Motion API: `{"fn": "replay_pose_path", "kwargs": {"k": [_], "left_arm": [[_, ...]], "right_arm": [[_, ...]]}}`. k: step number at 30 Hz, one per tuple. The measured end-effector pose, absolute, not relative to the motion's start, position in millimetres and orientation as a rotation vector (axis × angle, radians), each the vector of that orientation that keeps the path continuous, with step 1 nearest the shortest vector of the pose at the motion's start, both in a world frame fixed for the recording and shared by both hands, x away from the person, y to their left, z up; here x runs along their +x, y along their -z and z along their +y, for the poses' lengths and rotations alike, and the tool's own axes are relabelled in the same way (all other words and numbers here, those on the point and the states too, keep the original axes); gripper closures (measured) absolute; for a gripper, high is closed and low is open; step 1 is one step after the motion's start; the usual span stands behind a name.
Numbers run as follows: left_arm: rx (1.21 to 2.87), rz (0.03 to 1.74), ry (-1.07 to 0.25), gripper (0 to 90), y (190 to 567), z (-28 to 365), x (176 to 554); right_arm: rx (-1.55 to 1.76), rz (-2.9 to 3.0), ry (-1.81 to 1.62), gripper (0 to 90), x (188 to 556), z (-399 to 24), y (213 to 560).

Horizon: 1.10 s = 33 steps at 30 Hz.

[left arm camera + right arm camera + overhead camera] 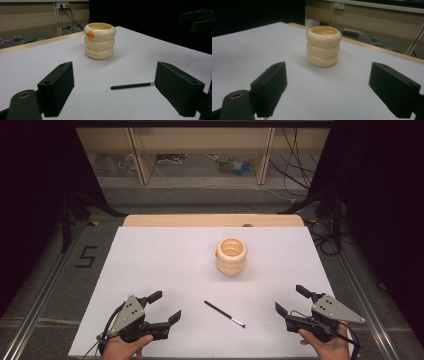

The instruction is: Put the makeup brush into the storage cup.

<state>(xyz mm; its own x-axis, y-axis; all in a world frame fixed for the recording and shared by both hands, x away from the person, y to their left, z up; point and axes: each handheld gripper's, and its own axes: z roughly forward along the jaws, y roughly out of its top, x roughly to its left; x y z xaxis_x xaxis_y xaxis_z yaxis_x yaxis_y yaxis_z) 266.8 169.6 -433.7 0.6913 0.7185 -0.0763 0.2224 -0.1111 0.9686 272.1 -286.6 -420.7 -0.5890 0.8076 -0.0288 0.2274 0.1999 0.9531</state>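
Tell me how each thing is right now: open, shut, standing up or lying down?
Left hand-held gripper: open, holding nothing.
Right hand-held gripper: open, holding nothing.
Cream ringed cup: standing upright, open at the top.
Black pen: lying flat on the white table.

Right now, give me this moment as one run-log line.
left claw: open, empty | right claw: open, empty | pen: flat on table, between claws | cream ringed cup: upright, untouched

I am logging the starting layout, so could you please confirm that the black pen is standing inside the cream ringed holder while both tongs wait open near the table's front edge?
Not quite: the high view shows the black pen lying flat on the white table, in front of the cream ringed holder and apart from it. The left tongs and right tongs do wait open near the front edge.
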Motion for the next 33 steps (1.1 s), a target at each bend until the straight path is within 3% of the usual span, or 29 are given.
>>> {"fn": "replay_pose_path", "kwargs": {"k": [33], "left_arm": [[1.715,0.746,-0.459,15.8,434.5,162.0,269.5]], "right_arm": [[0.959,1.965,-1.388,16.8,274.3,-284.9,422.2]]}}
